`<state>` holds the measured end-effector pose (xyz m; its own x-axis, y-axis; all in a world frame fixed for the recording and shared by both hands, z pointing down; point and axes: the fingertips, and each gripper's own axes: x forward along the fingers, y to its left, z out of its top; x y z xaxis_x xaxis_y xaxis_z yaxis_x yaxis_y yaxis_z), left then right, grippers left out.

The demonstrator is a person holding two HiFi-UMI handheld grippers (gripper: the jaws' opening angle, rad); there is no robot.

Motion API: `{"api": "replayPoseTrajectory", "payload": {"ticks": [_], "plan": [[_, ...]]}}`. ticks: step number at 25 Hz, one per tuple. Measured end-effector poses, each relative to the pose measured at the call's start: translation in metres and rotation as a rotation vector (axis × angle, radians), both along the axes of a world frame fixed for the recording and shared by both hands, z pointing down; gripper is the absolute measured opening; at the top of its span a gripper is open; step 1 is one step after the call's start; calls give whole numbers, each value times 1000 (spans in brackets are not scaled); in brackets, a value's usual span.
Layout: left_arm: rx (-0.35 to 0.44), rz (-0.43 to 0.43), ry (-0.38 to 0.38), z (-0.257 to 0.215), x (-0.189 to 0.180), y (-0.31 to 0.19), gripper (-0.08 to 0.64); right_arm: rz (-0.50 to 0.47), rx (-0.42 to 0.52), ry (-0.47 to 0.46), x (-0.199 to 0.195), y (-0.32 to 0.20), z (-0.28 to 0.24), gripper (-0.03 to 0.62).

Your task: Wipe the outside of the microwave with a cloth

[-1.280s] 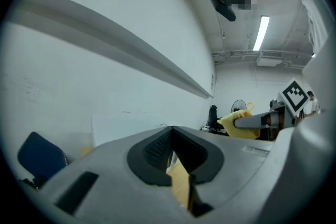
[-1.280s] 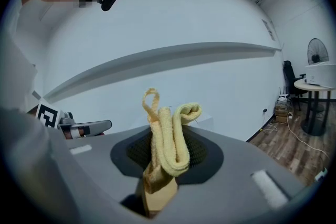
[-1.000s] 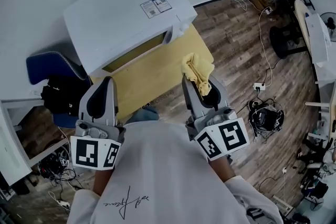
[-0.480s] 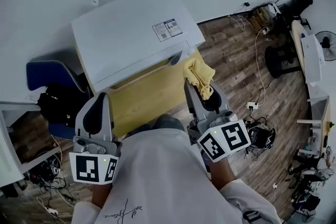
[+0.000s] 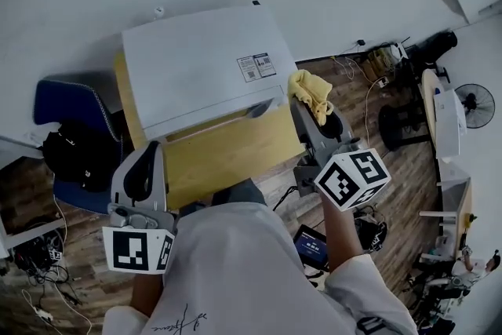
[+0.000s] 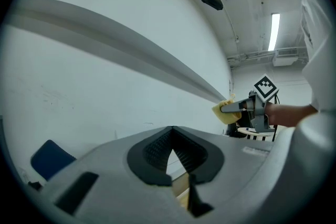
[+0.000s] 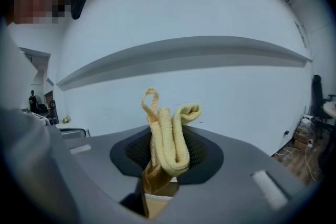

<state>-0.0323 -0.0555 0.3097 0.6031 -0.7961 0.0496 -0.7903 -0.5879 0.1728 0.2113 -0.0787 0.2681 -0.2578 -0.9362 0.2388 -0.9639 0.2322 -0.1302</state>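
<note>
A white microwave point(image 5: 204, 67) stands on a yellow table point(image 5: 227, 157), its back near the white wall. My right gripper point(image 5: 315, 109) is shut on a folded yellow cloth point(image 5: 311, 92), held just off the microwave's right side near its front corner; whether the cloth touches it I cannot tell. In the right gripper view the cloth point(image 7: 168, 139) sticks up from between the pads. My left gripper point(image 5: 147, 151) hovers at the table's front left, shut with nothing in it point(image 6: 172, 135). The left gripper view also catches the cloth point(image 6: 224, 113) far to the right.
A blue chair point(image 5: 63, 102) and a black bag point(image 5: 74, 157) sit left of the table. Cables, a fan point(image 5: 478, 104) and a desk edge lie on the wooden floor to the right. A dark tablet point(image 5: 311, 243) lies below my right arm.
My right gripper has carried the cloth forward and to the right, from above the table's front edge to the microwave's right side. The left gripper has hardly moved.
</note>
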Motion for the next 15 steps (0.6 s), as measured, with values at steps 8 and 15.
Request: {"api": "replayPoseTrajectory", "payload": {"ticks": [8, 15], "plan": [[-10, -76, -11, 4, -2, 2, -5, -61, -51, 41, 22, -60, 1, 121], [-20, -116, -18, 3, -5, -2, -8, -70, -151, 53, 42, -128, 23, 121]]}}
